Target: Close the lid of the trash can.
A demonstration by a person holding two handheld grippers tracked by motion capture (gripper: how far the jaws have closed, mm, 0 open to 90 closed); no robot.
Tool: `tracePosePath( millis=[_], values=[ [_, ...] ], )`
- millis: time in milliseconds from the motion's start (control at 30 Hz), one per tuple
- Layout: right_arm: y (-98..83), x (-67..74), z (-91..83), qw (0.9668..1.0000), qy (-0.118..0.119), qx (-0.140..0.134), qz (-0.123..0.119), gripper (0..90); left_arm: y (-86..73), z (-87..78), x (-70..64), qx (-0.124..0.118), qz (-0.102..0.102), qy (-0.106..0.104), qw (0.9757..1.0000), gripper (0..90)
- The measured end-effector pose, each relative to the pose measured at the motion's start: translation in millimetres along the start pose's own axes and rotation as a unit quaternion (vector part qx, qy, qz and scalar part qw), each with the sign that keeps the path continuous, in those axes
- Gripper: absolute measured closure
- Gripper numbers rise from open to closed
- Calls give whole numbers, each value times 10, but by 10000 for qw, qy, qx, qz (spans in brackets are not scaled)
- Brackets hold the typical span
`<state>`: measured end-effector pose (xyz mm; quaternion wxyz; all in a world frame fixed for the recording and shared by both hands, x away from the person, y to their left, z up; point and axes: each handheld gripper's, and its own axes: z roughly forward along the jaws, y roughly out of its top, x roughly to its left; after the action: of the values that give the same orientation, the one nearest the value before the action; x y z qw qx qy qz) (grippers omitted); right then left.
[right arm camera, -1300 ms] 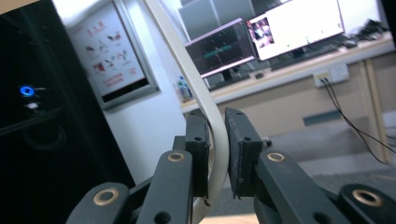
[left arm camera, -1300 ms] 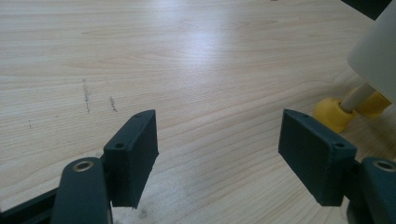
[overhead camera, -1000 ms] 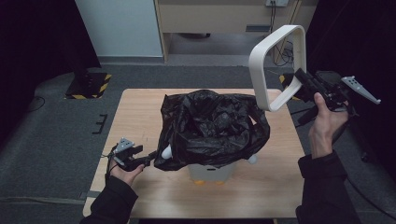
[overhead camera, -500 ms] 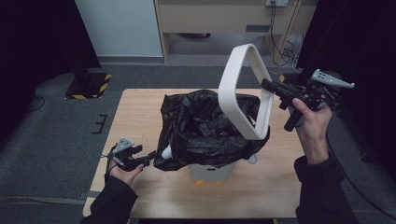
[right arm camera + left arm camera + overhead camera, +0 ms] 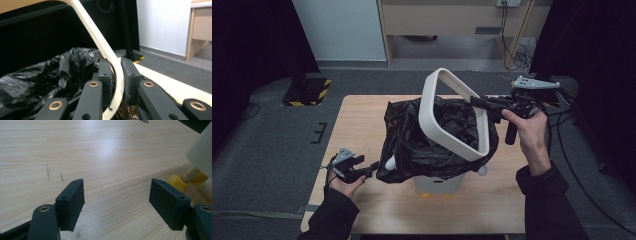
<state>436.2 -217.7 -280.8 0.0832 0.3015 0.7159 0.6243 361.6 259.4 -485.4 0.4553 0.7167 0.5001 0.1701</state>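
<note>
The right tongs (image 5: 115, 82) are pinching the thin wall of the white rim ring (image 5: 447, 117), one pad on each face, and are holding it tilted above the black bag (image 5: 427, 145) near the desk's right edge. That ring is looking stiff and light, a hollow plastic frame that is keeping its shape while gripped at a single point; its smooth face is probably slippery, so a hold on a straight side, with the pads flat across the wall, is likely serving better than one on a rounded corner. The bag beneath is soft, crinkled and limp, draped over the small white bin (image 5: 438, 183) that is standing toward the desk's (image 5: 362, 115) near edge, midway between its sides; it will likely shift or slide down under any push, so the ring should probably be coming down level. The left tongs (image 5: 116, 205) are spread wide with nothing between them, hovering low over bare wood near the desk's near-left corner, just beside the bin's yellow foot (image 5: 178, 182).
</note>
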Motion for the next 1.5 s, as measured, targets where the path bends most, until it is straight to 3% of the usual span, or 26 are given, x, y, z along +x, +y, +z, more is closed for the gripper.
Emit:
tracePosePath(
  millis=[233, 333, 500, 733, 867, 933, 1100, 1200, 1300, 1500],
  values=[
    [-10, 18, 160, 9990, -243, 335, -166, 784, 2, -13, 9, -13, -11, 19, 10000, 279],
    [-23, 39, 197, 9991, -223, 329, -169, 772, 6, -20, 11, -39, -27, 28, 10000, 279],
    [-50, 101, 246, 9976, -395, 457, -330, 755, 26, -52, 14, -151, -71, 91, 9998, 279],
    [-94, 127, 287, 9971, -444, 496, -373, 717, 101, -157, 21, -506, -181, 212, 9983, 275],
    [-90, 129, 272, 9978, -369, 425, -346, 595, 192, -257, 23, -779, -181, 246, 9965, 269],
    [-83, 131, 260, 9984, -320, 342, -310, 532, 260, -326, 22, -959, -189, 266, 9949, 269],
    [-55, 138, 193, 9994, -115, 219, -239, 513, 420, -493, -6, -1318, -197, 265, 9907, 269],
    [-22, 110, 140, 9996, -150, 102, -208, 505, 539, -593, -58, -1545, -165, 180, 9877, 268],
    [1, 86, 116, 9997, -156, 28, -185, 521, 668, -664, -118, -1761, -58, 119, 9843, 264],
    [-18, 71, 176, 9992, -126, 179, -345, 596, 907, -739, -263, -2092, 101, -98, 9778, 257]
  ],
)
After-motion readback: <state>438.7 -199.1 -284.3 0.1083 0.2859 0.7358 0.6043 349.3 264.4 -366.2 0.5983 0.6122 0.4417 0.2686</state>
